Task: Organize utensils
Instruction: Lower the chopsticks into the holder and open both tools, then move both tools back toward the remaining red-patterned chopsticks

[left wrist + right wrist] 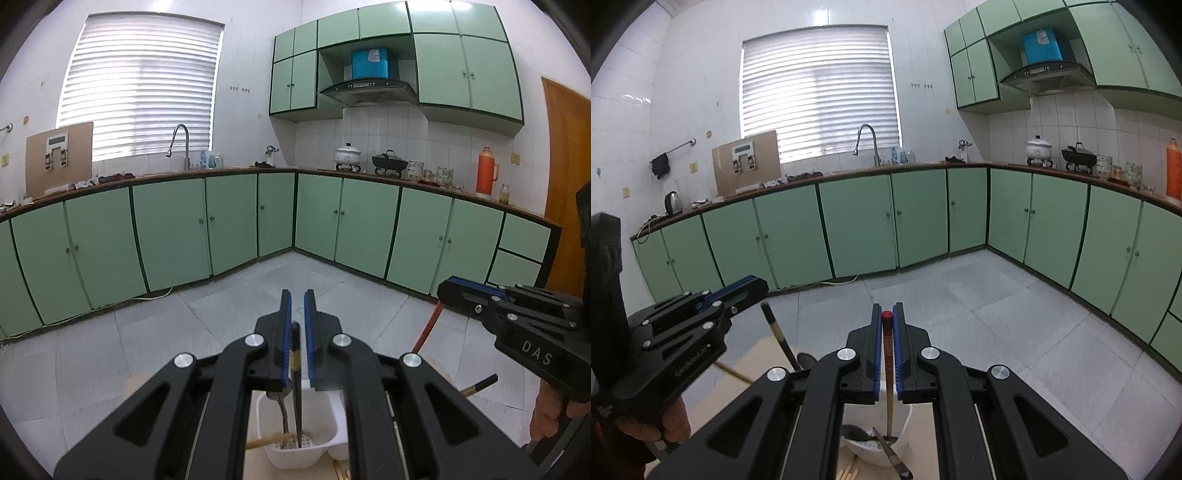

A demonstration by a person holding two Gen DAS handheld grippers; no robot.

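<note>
**Both grippers lower chopsticks into the white basket**

Nearest, on the pale wooden table point(768, 354), stands a white plastic utensil basket point(334, 430) with a perforated bottom. A metal spoon point(284, 417) leans inside it, and a light wooden chopstick point(266, 440) pokes over its left rim.

The left gripper point(297, 332) hangs directly over the basket with a dark chopstick point(296, 369) between its blue pads; the jaws stand slightly apart, and whether the pads press on the stick cannot be told. The stick's tip reaches down to the basket's bottom.

To the right, the right gripper point(887, 339) has its jaws closed on a red-topped chopstick point(887, 354), held upright with its lower end in the basket.

Beyond lies the grey tiled floor point(979, 302), then green cabinets point(229, 221) in the far corner, with a faucet point(181, 144) under the blinds point(140, 85).
</note>
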